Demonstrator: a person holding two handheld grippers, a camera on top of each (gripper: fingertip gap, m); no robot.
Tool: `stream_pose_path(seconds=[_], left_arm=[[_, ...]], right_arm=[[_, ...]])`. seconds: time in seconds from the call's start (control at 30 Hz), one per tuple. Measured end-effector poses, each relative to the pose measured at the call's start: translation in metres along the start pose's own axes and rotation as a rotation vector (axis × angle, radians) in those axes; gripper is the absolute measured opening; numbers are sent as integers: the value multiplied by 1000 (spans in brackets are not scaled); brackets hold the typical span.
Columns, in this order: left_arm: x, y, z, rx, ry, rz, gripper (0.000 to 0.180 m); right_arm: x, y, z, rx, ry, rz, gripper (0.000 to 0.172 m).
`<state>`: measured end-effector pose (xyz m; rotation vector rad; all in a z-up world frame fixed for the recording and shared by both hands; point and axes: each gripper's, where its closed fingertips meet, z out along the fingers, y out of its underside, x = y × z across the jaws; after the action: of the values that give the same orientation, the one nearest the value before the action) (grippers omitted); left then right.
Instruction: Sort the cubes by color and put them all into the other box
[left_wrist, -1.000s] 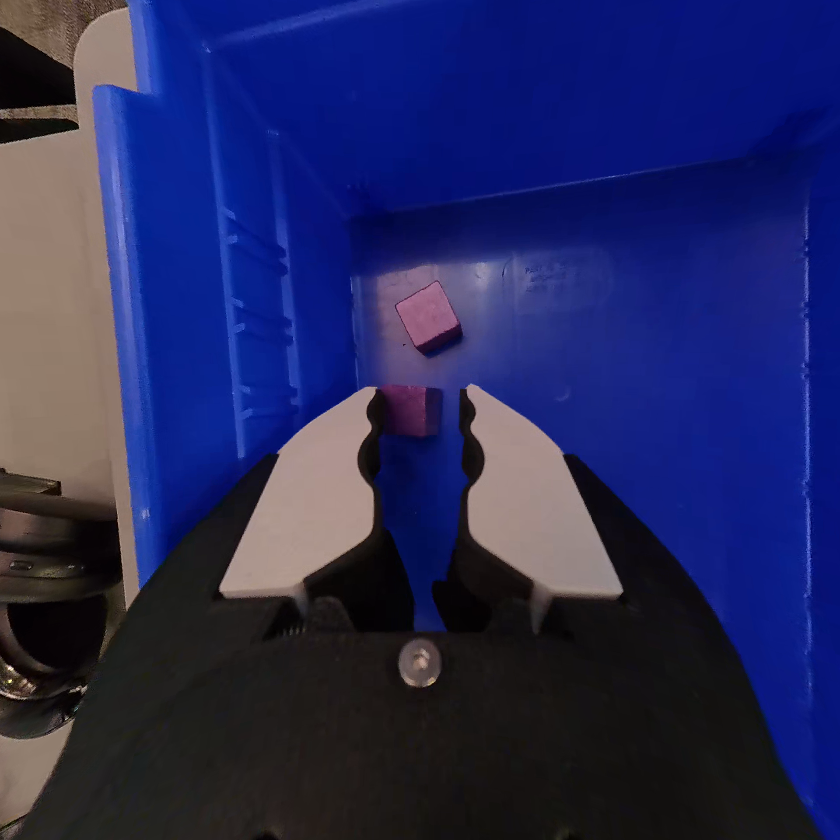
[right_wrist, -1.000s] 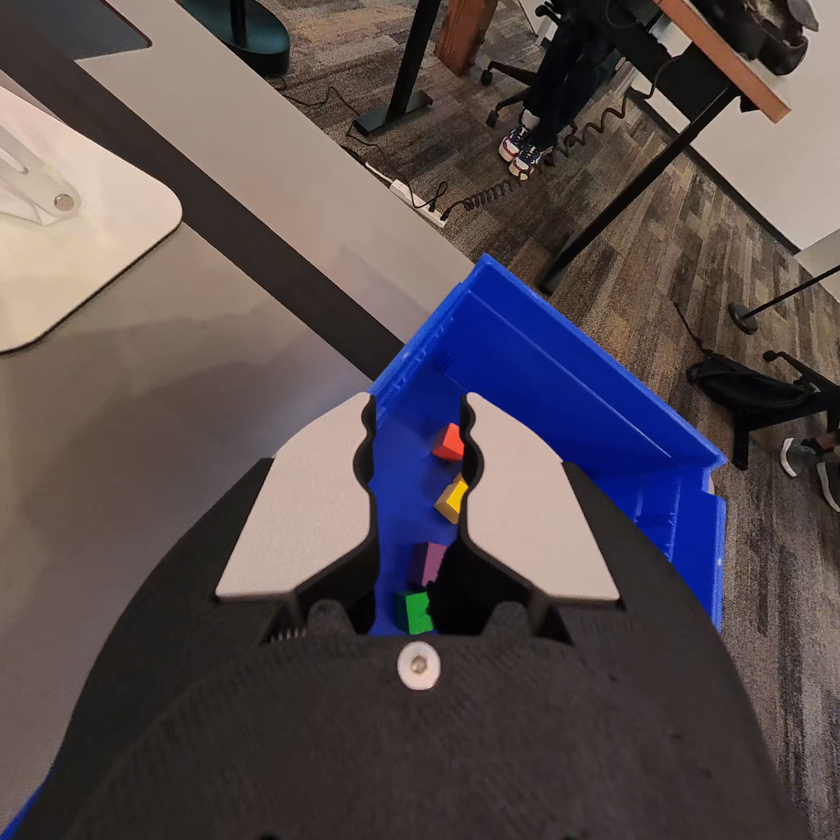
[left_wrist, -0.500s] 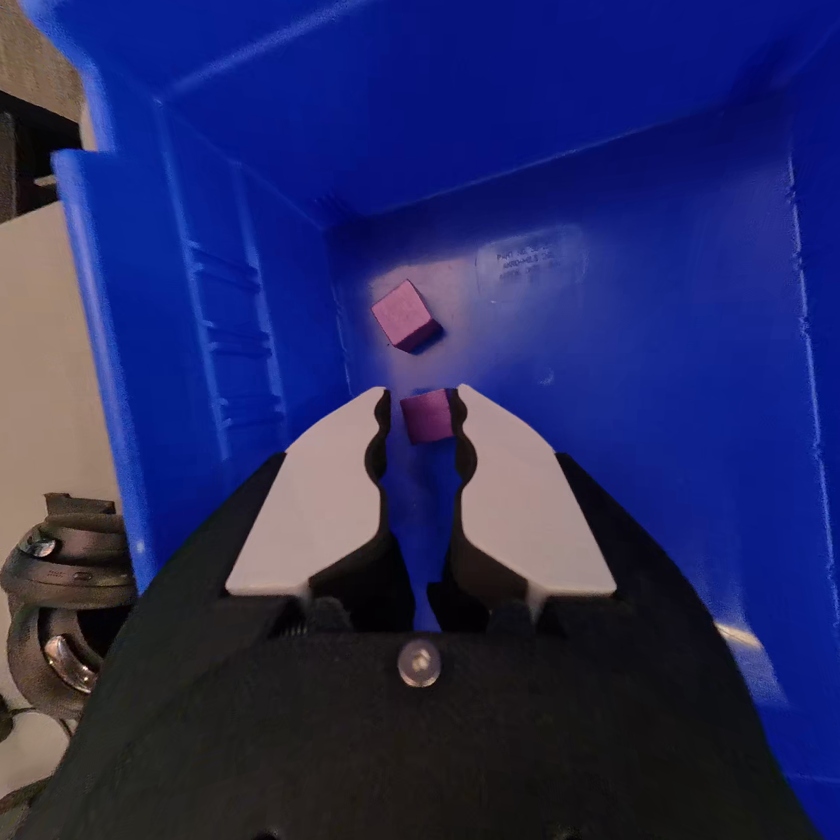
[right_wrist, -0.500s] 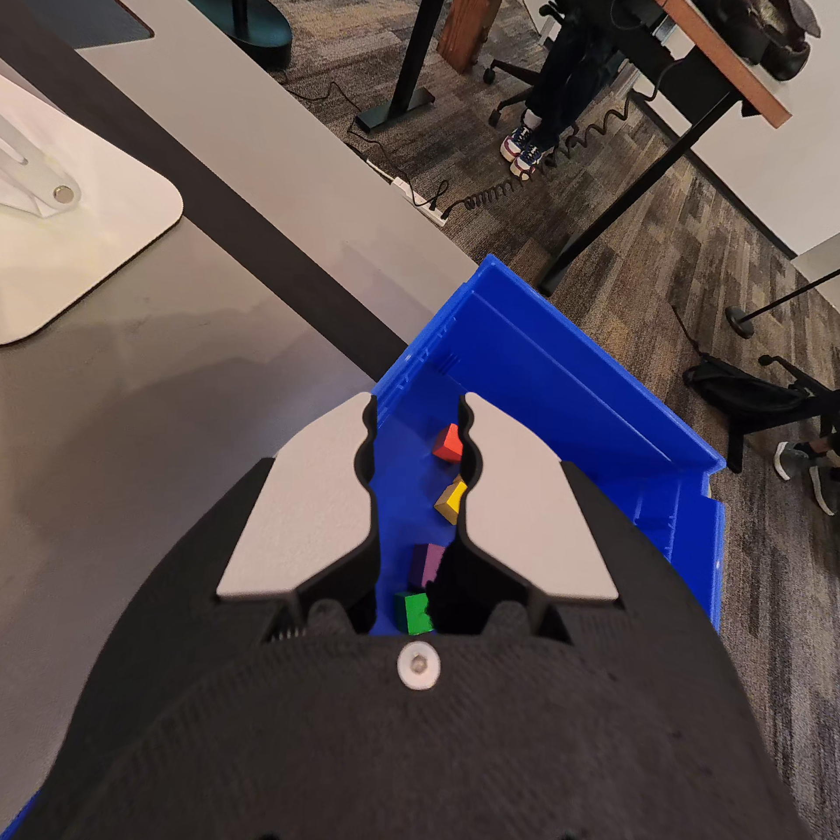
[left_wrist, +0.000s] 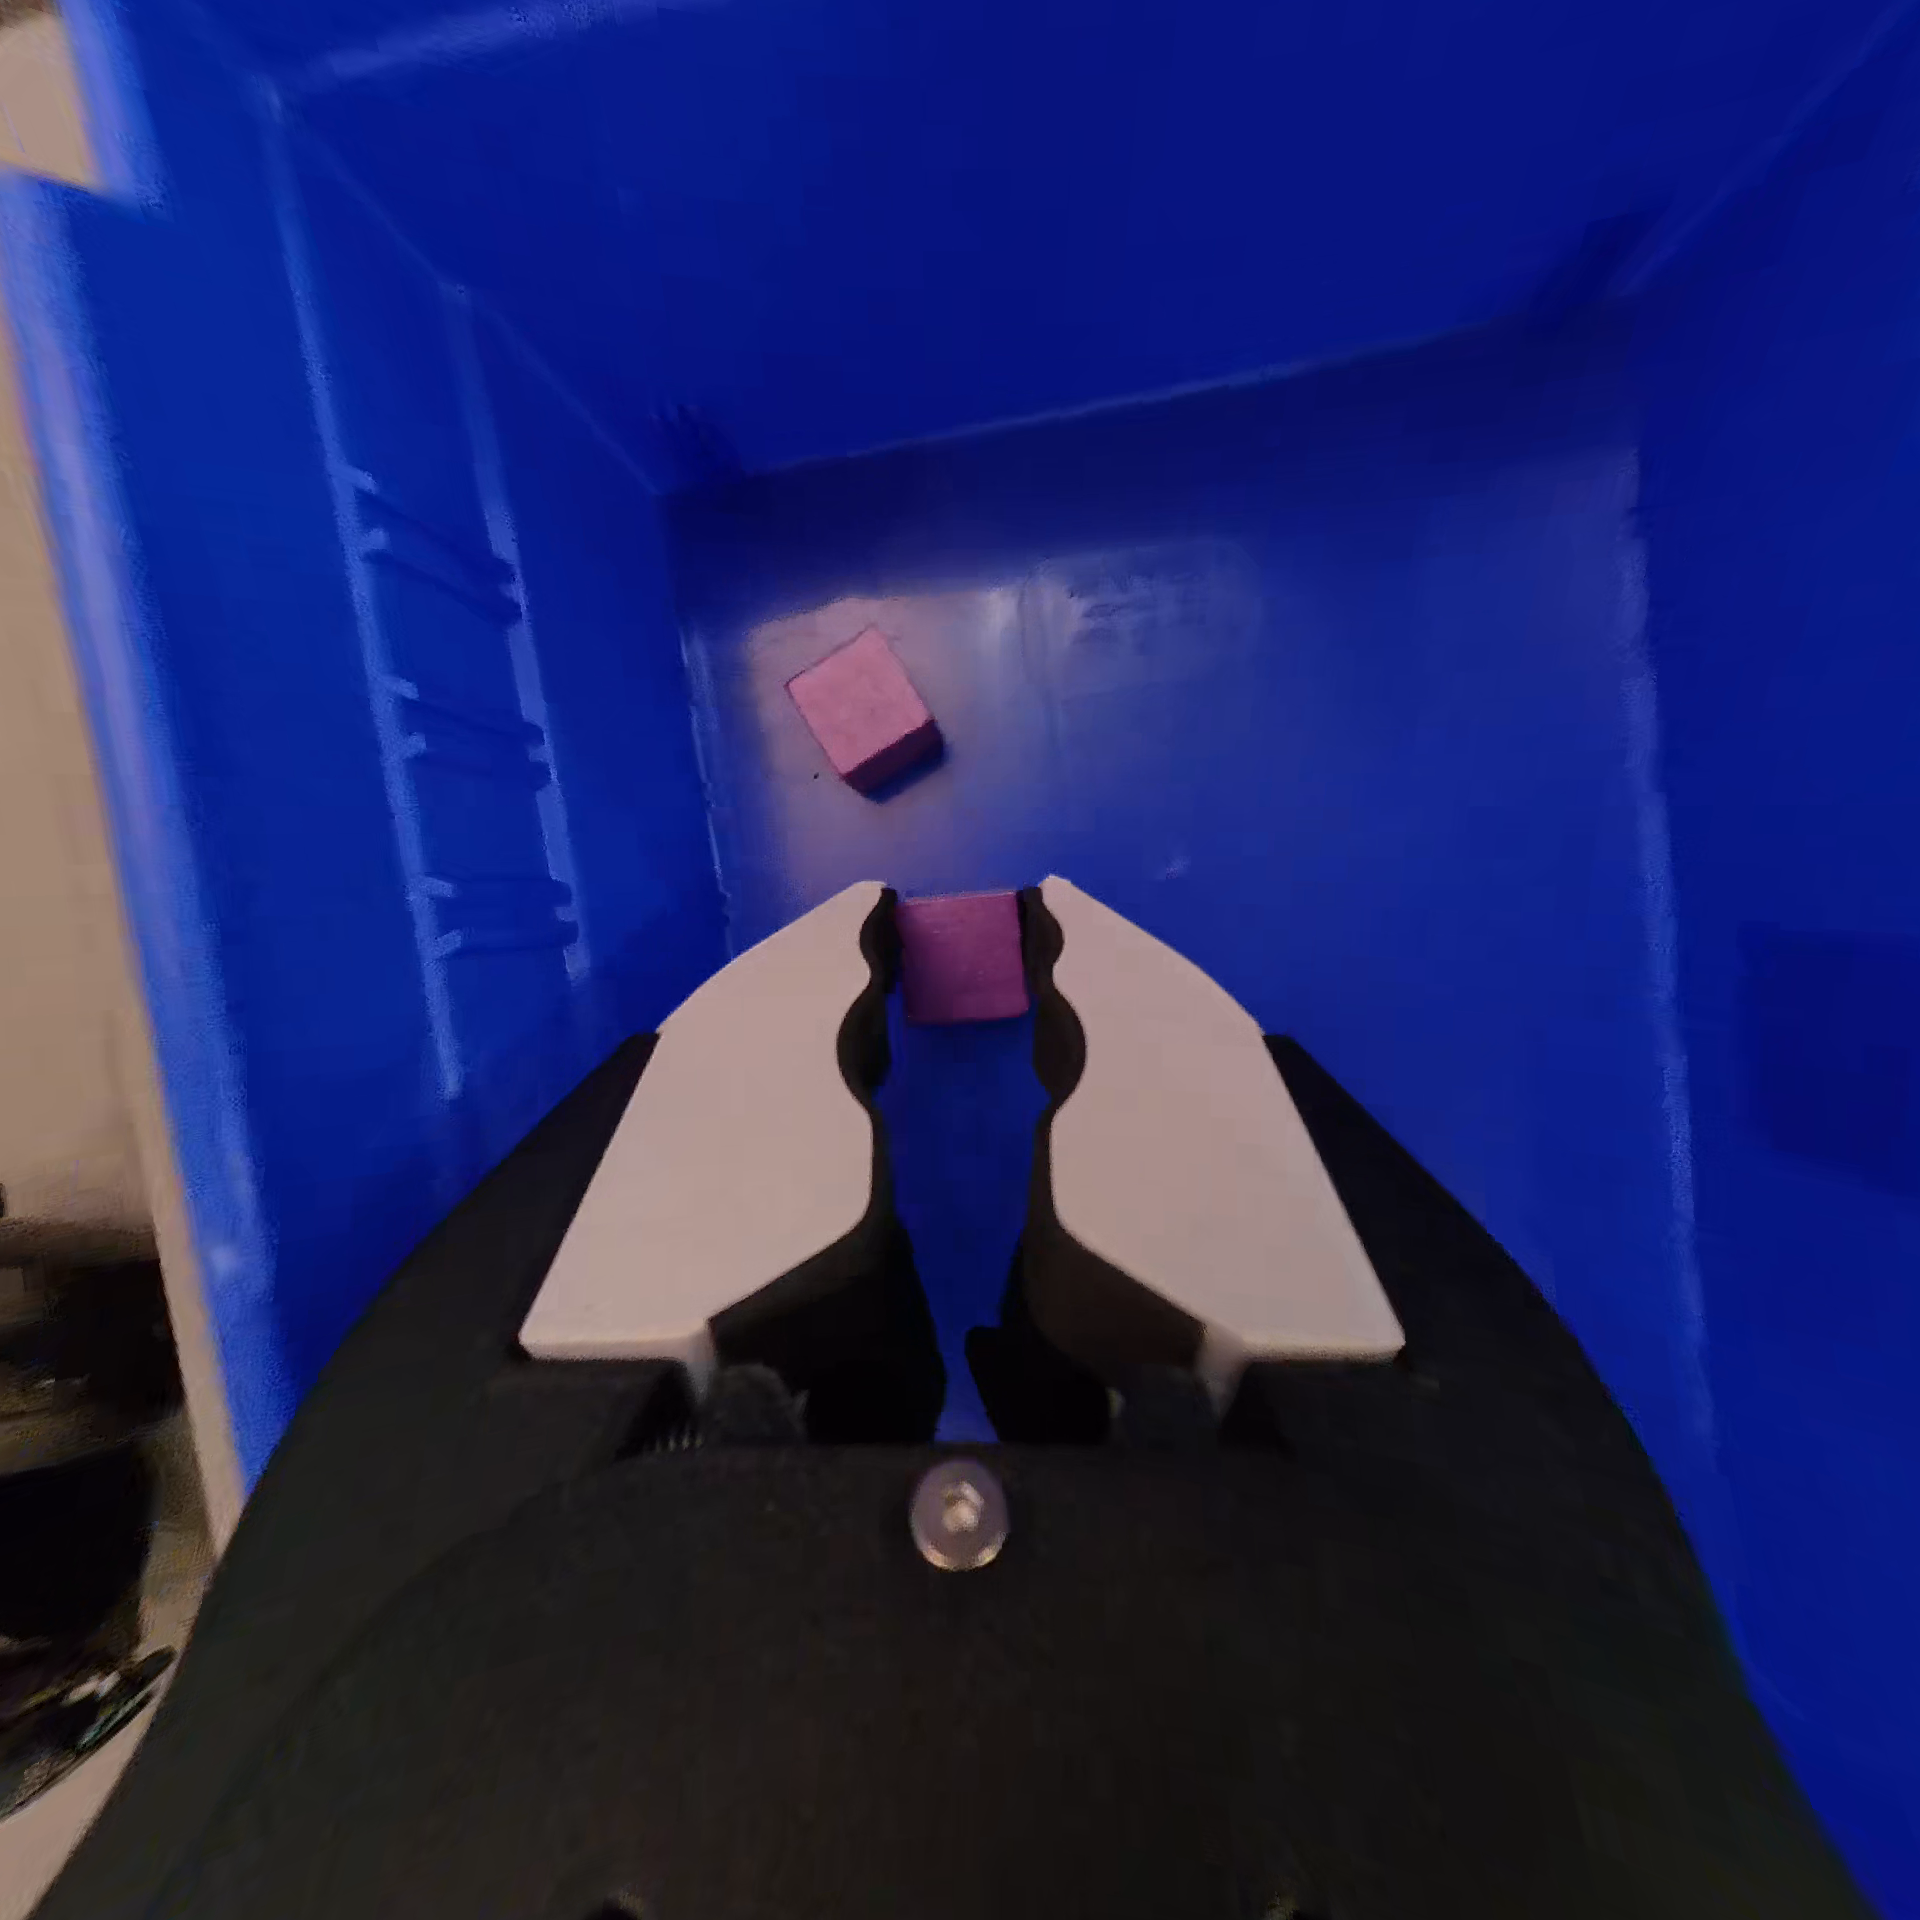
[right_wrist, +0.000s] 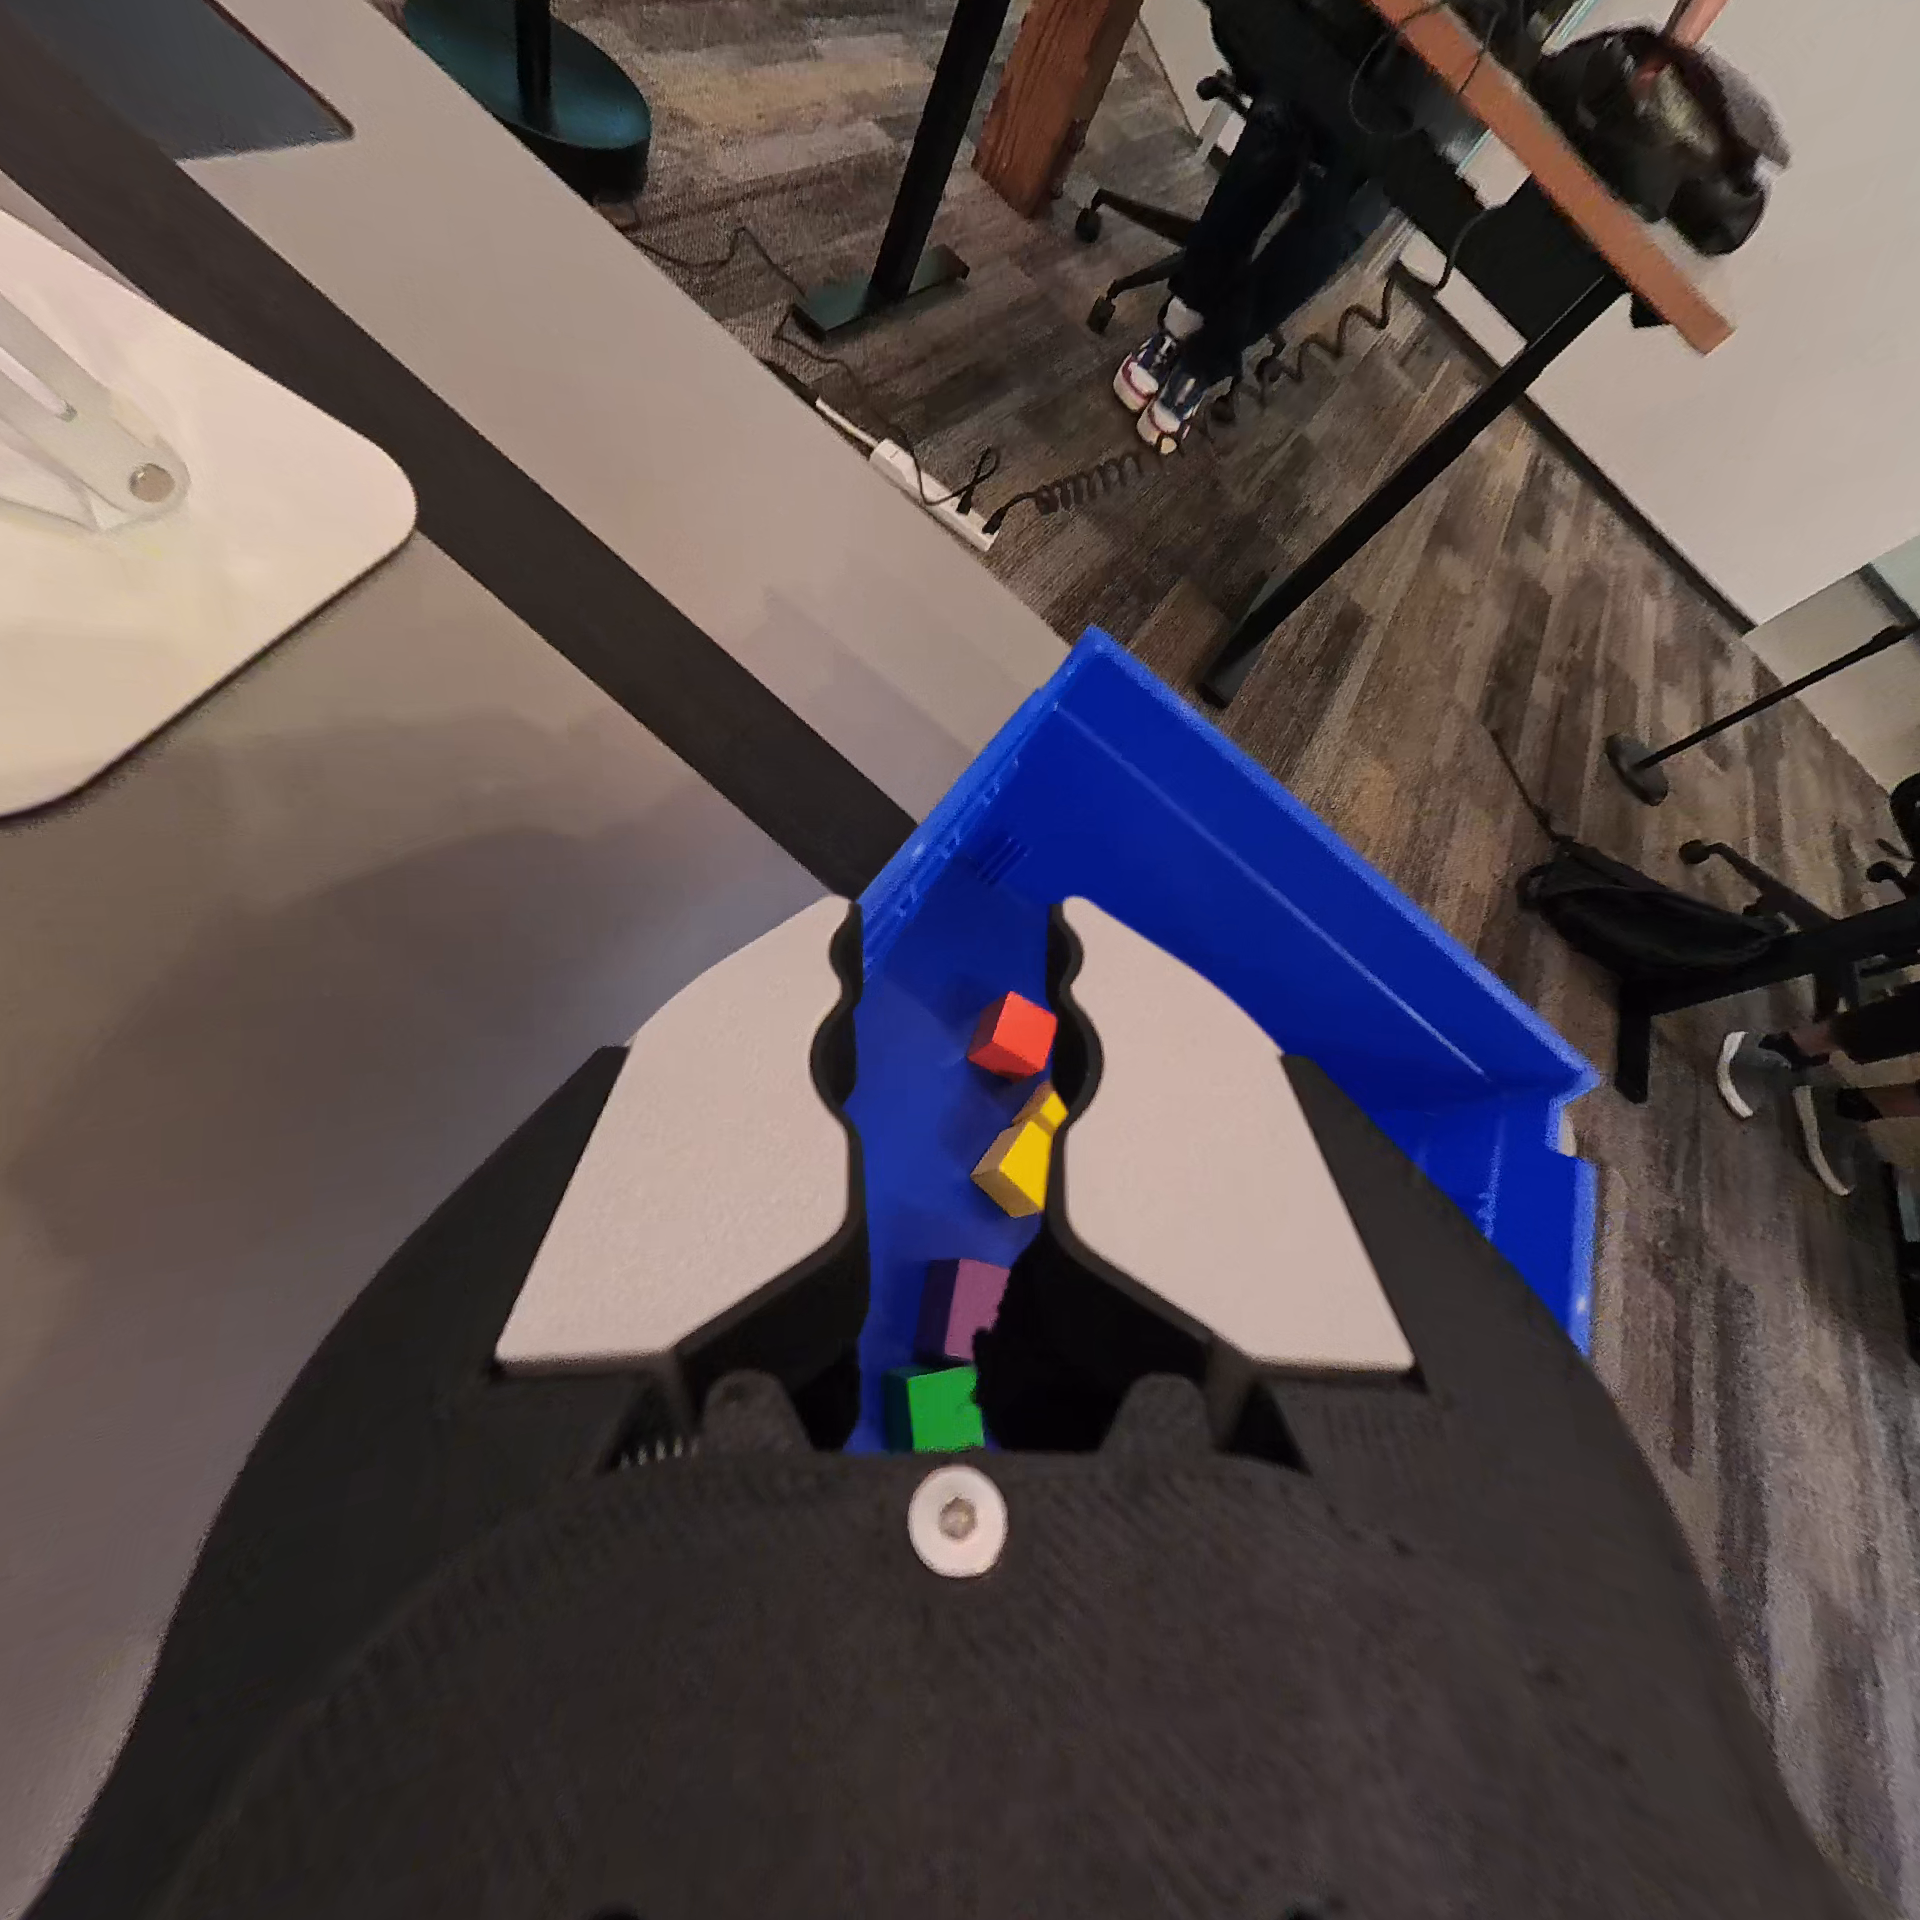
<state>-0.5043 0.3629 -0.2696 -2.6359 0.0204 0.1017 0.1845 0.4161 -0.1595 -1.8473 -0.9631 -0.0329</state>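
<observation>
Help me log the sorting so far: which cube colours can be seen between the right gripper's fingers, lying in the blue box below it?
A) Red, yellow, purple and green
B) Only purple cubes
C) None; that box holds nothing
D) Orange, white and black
A: in the right wrist view a red cube, yellow cubes, a purple cube and a green cube lie in the blue box.

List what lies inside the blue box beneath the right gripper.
Inside the blue box: a red cube, yellow cubes, a purple cube and a green cube. The right gripper covers the rest.
</observation>
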Motion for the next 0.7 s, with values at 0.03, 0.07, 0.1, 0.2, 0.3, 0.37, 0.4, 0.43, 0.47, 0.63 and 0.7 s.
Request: stream_pose_path(seconds=[0.03, 0.07, 0.1, 0.2, 0.3, 0.37, 0.4, 0.43, 0.47, 0.63, 0.7], left_arm=[[4, -7, -9, 42, 33, -14, 24], [10, -16, -20, 97, 72, -23, 24], [17, -26, -34, 151, 113, -32, 24], [49, -60, -96, 362, 304, -46, 23], [98, -89, -183, 596, 520, 13, 23], [140, -97, -237, 713, 646, 89, 23], [164, -98, -259, 760, 705, 134, 23], [190, -97, -277, 793, 762, 181, 23], [218, -95, -291, 814, 831, 227, 23], [360, -66, -313, 750, 1211, 375, 23], [402, -51, -314, 708, 1324, 401, 23]], right_arm=[[1, -5, -3, 19, 11, -10, 34], [3, -13, -7, 44, 27, -19, 34], [4, -21, -13, 72, 43, -28, 34], [4, -61, -39, 219, 96, -93, 34], [-14, -109, -75, 406, 118, -183, 35], [-36, -138, -98, 520, 110, -244, 37], [-49, -151, -107, 566, 101, -274, 39], [-64, -164, -116, 618, 95, -305, 42], [-79, -175, -124, 672, 95, -334, 45], [-162, -204, -138, 817, 31, -483, 52], [-179, -205, -135, 838, 47, -532, 53]])
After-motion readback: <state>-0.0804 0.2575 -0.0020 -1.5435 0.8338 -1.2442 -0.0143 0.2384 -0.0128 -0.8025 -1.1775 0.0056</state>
